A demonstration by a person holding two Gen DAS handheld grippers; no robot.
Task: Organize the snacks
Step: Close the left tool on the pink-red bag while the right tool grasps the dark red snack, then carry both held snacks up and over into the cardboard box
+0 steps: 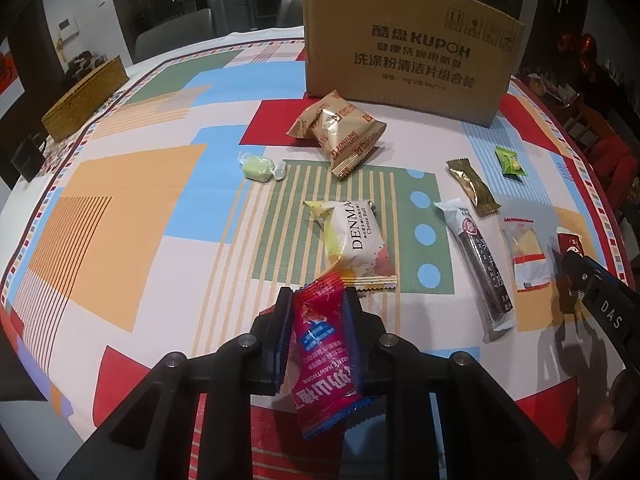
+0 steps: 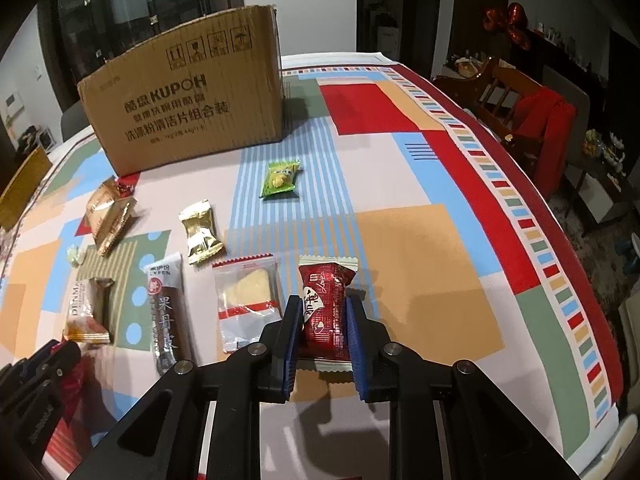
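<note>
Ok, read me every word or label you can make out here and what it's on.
"KUPOH": cardboard box
"FORTUNE BISCUITS": tan packet
"DENMA Cheese Ball": white packet
"HAWTHORN": pink packet, in left gripper
"DAS": right gripper
Box fine print, remaining wrappers: unreadable.

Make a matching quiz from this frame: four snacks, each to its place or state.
1. pink hawthorn packet
2. dark red foil packet
3. small green candy packet
4. white Denma cheese-ball pouch

A. lying alone near the cardboard box
B. in the right gripper
C. in the left gripper
D. on the table, just beyond the left gripper

Pairs: 1-C, 2-B, 3-A, 4-D
</note>
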